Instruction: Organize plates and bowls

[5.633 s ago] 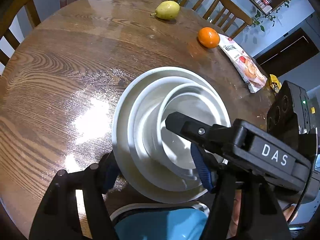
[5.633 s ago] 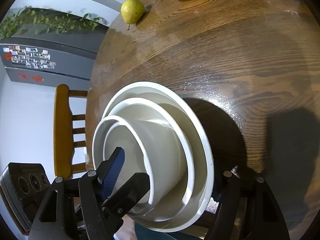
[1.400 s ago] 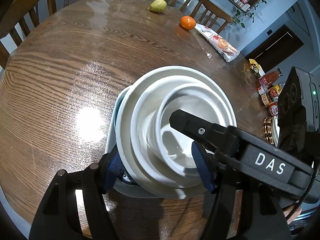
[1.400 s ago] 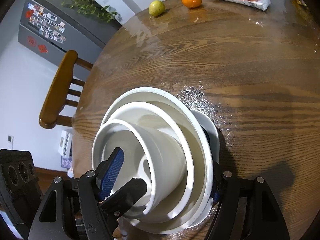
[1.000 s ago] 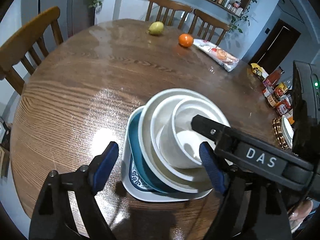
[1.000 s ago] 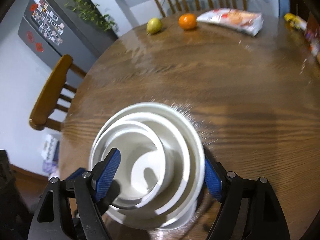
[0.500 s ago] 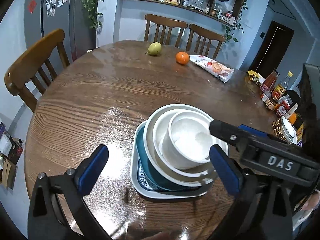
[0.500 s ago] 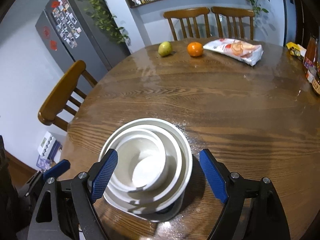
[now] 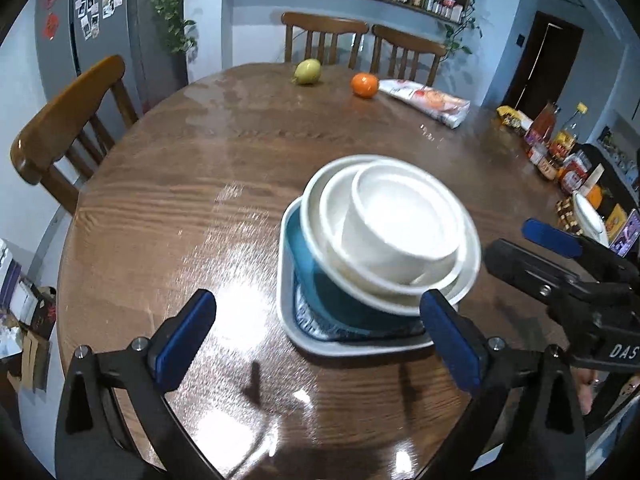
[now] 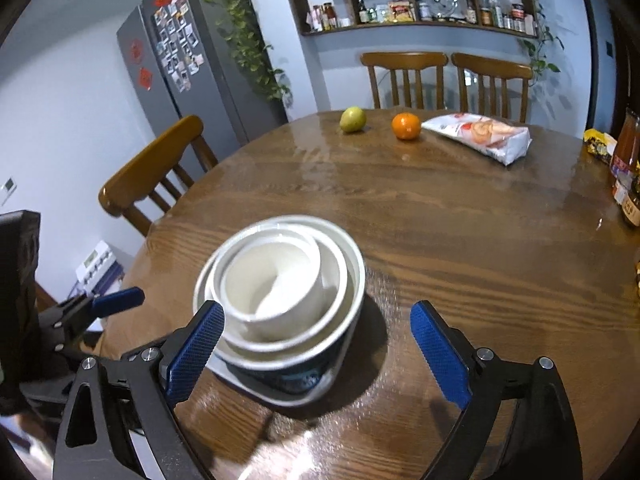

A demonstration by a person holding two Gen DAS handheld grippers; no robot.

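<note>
Stack looks parked now: three white bowls (image 9: 392, 232) nested in each other, sitting in a teal dish (image 9: 320, 292), all on a pale squarish plate (image 9: 288, 320), near edge of the round wooden table (image 9: 200, 184), a bit right of middle in the left view.

Left gripper (image 9: 316, 344) wide, nothing between the pads, stack just beyond its right finger. Right gripper (image 10: 316, 352) wide too, jaws just been opening, holding nothing; left pad sits right up against the near-left side of the stack in its own view, can't tell whether touching.

Stuff that could go wrong, guessing only:
- Bowls look shifted toward the right and far side of the plate rather than centred, top ones maybe slightly tilted. One nudge from a finger while pulling away and could slide or tip.
- Glazed ceramic on glazed ceramic, smooth and slippery, not much friction holding the nest together.
- Tabletop glossy and varnished, strong glare spots, so plate could skate if bumped.

Textures otherwise: bowls plain, round, deep-walled; teal dish has a blue-white pattern at the rim; gripper pads blue and knurled on black frames. Pear (image 10: 353, 119), orange (image 10: 406, 126) and snack bag (image 10: 480, 136) far across the table, well apart.
</note>
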